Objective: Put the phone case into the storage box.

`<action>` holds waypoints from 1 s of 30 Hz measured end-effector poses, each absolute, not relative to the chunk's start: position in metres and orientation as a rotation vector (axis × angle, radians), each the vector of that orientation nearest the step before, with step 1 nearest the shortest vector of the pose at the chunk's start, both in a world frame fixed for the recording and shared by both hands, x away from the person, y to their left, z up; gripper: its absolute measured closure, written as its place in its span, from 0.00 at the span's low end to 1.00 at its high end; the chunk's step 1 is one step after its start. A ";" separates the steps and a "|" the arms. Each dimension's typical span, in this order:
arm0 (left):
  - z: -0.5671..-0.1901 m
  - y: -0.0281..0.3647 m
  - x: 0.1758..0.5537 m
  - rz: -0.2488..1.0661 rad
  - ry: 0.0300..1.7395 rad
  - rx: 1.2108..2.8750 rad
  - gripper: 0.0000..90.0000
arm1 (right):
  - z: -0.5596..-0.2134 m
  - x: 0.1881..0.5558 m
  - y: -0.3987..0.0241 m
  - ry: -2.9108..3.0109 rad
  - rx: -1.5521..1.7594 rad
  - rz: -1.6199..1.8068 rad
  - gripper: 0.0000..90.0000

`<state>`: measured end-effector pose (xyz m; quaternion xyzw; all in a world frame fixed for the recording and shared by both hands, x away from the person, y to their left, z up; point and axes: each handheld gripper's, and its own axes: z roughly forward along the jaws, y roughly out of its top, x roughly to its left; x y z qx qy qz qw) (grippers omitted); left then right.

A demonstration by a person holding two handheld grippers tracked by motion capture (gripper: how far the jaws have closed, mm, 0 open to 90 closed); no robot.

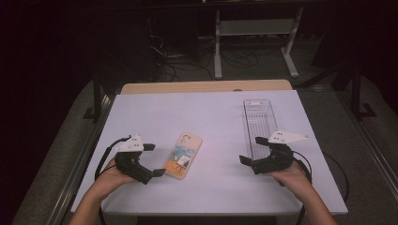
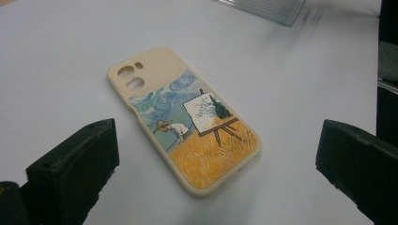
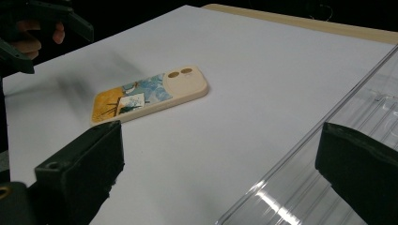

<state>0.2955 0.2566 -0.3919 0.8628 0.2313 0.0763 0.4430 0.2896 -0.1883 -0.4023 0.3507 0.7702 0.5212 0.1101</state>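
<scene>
While our left claw point(image 1: 156, 159) stands wide just beside the phone case point(image 1: 183, 155) lying flat on the tabletop point(image 1: 211, 117), we judge the approach underway; next, straddle its edges and close. Our right claw point(image 1: 253, 150) gapes empty over the clear tray point(image 1: 259, 122)

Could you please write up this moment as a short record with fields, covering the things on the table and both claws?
surface: white table
phone case: lies flat, picture side up, left of centre
case print: painter at an easel in a yellow field
tray: clear, long, empty, on the right
left claw: open, beside the case, not touching it
right claw: open, at the tray's near end
held: nothing in either claw
</scene>
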 end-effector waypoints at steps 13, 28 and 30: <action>-0.392 0.252 0.296 0.183 0.576 2.145 0.00 | -0.402 0.290 -0.188 2.263 1.025 1.524 0.01; -0.394 0.233 0.302 0.165 0.550 2.175 0.00 | -0.402 0.289 -0.187 2.265 1.025 1.517 0.01; -0.394 0.231 0.302 0.163 0.547 2.179 0.00 | -0.402 0.289 -0.187 2.264 1.024 1.517 0.01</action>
